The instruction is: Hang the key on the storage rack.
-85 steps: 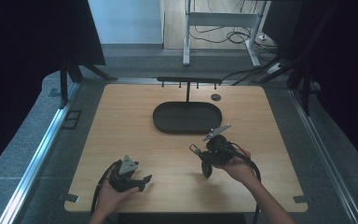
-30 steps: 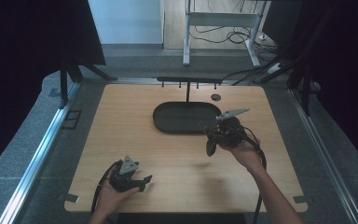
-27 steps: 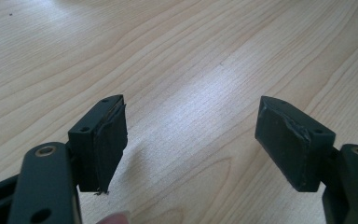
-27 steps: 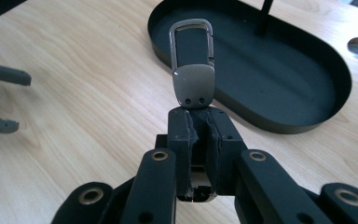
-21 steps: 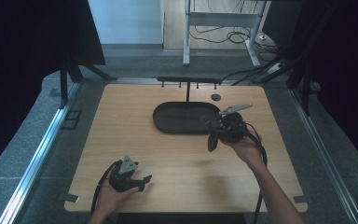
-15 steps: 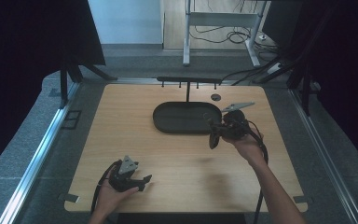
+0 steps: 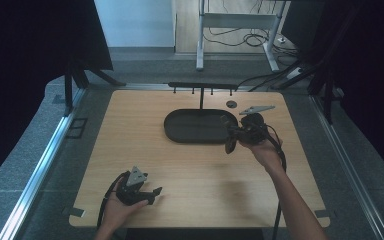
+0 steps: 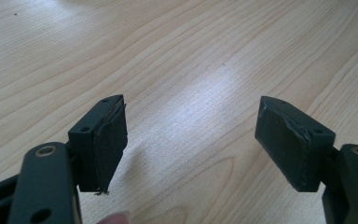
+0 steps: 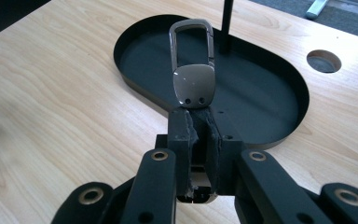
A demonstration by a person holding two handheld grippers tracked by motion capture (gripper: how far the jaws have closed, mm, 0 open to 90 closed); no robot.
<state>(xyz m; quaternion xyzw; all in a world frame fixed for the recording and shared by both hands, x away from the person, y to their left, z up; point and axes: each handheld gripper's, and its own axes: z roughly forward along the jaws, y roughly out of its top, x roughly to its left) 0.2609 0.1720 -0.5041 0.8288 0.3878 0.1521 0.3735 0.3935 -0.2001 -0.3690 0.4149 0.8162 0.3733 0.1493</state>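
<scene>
Though tiny overhead, clamped keyring plain.

Silver keyring clip, blk tray

Item count: one metal key clip, clamped between the fingers. One black oval tray lies beyond the fingers; one bench carries it.
</scene>
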